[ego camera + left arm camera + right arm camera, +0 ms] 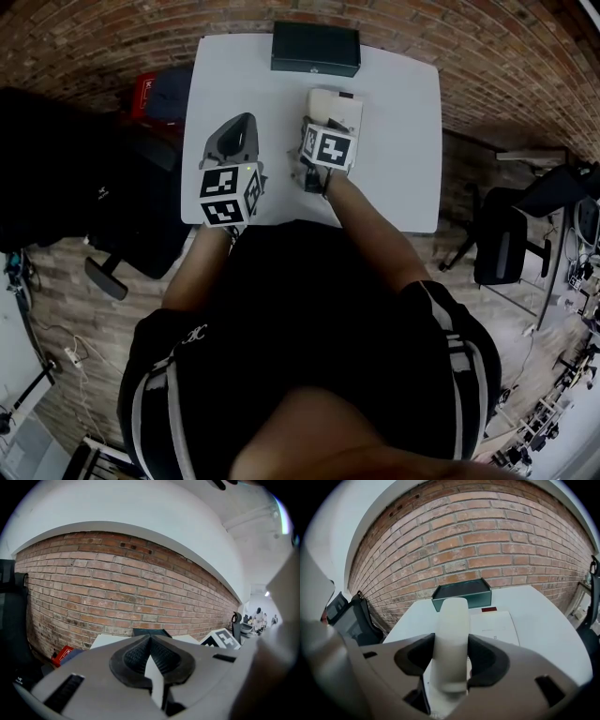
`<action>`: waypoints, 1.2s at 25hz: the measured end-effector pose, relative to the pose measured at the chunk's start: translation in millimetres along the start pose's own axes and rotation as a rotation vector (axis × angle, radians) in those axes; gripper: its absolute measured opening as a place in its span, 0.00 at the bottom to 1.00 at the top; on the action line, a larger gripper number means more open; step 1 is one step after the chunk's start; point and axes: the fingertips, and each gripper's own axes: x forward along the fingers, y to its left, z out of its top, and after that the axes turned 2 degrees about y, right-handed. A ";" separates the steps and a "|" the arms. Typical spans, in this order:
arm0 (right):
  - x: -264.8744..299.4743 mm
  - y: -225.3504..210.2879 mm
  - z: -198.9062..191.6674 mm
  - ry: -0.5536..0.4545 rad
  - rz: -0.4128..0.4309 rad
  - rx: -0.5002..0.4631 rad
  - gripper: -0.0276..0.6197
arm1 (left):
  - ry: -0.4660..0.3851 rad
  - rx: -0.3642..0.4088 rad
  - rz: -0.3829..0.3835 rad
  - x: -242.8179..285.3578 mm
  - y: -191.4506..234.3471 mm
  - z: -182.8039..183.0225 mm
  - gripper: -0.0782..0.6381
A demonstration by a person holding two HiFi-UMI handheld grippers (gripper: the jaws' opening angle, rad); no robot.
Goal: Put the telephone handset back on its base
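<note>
Black-shirted torso (309,309) fills the bottom of the head view, both forearms reaching out over the white bench (403,141).

Right gripper (451,656): jaws clamped on the cream handset (451,620), one pad on each long side. Handset runs lengthwise away from the camera, its far end pointing at the dark green box (461,595). It sits over the left side of the base (499,627). Can't tell if it touches the base or not. Base lies flat on the bench, just in front of the box and near the bench's middle.

Left gripper (150,651): jaws closed, pads meeting, nothing between them. It's held over the bench's left part, beside the right gripper and apart from the base.

Off the bench: a black office chair (56,169) at left, another chair (502,244) at right, and a red item (145,89) low down by the bench's far-left corner. Brick wall (117,588) behind.
</note>
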 end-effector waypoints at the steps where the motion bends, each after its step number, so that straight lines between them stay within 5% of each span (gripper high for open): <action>1: 2.1 -1.1 -1.0 0.005 -0.004 0.000 0.36 | -0.001 0.001 0.002 -0.3 0.8 0.6 0.11; 30: 35.0 -6.8 -10.6 0.086 -0.079 -0.047 0.36 | 0.021 0.005 0.013 8.0 9.1 0.2 0.11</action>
